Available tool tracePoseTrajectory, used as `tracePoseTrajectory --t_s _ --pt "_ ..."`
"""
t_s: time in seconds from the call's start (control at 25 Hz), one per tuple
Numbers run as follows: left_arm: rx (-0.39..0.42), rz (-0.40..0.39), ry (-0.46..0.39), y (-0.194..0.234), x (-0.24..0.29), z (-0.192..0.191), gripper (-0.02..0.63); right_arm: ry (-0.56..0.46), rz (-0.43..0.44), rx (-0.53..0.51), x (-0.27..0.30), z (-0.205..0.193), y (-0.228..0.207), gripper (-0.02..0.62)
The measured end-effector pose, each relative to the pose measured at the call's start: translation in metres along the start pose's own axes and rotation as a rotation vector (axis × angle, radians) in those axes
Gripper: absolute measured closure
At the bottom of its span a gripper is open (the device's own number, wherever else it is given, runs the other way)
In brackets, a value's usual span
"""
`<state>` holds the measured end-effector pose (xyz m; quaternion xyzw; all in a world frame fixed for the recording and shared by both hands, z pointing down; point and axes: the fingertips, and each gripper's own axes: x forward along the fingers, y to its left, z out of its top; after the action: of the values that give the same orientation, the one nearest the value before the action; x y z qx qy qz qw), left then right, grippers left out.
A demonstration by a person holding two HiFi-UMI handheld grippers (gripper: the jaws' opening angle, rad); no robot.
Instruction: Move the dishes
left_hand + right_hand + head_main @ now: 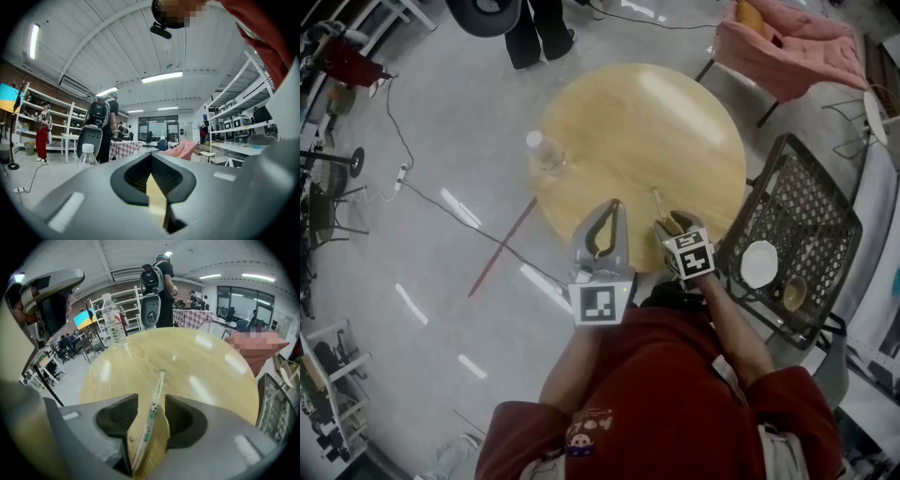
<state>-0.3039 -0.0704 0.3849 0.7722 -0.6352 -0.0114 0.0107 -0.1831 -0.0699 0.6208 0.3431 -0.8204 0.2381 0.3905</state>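
Observation:
My right gripper (671,225) (152,404) is shut on a thin white chopstick (154,399) with green print and a small panda. The chopstick (657,202) sticks out ahead of the jaws and slants down over the near edge of the round wooden table (675,122). Just to its left, my left gripper (614,208) (151,159) is shut with nothing in it, pointing level over the table's near edge. A white plate (759,263) and a small bowl (794,293) sit on the black mesh chair (811,202) to the right of the table.
A clear water bottle (546,155) (114,319) (87,157) stands near the table's left edge. A pink armchair (787,47) is beyond the table. A person (539,33) stands on the far side. Cables and a red rod (502,248) lie on the floor to the left.

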Motion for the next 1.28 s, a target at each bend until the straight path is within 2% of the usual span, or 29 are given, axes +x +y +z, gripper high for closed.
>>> tracePoseTrajectory --t_s 0.2,0.36,0.68,0.8,0.96,1.28 --pt "-0.008 -0.005 0.015 0.001 0.003 -0.004 0.599 0.045 -0.001 0.0 0.009 -0.007 0.004 0.428" --pt "-0.018 -0.01 0.033 0.002 0.002 -0.009 0.599 0.046 -0.031 -0.01 0.011 -0.008 0.005 0.428" --pt "-0.023 -0.02 0.026 0.003 0.003 -0.009 0.598 0.052 -0.036 -0.015 0.011 -0.008 0.006 0.431" --pt "-0.01 -0.028 0.003 0.002 0.005 -0.004 0.598 0.059 -0.038 -0.027 0.011 -0.008 0.008 0.45" --pt "-0.036 -0.026 0.025 0.002 0.005 -0.008 0.599 0.07 -0.027 -0.034 0.013 -0.007 0.011 0.475" --pt "-0.023 -0.03 0.007 0.001 0.006 -0.005 0.598 0.104 -0.003 -0.05 0.014 -0.007 0.012 0.547"
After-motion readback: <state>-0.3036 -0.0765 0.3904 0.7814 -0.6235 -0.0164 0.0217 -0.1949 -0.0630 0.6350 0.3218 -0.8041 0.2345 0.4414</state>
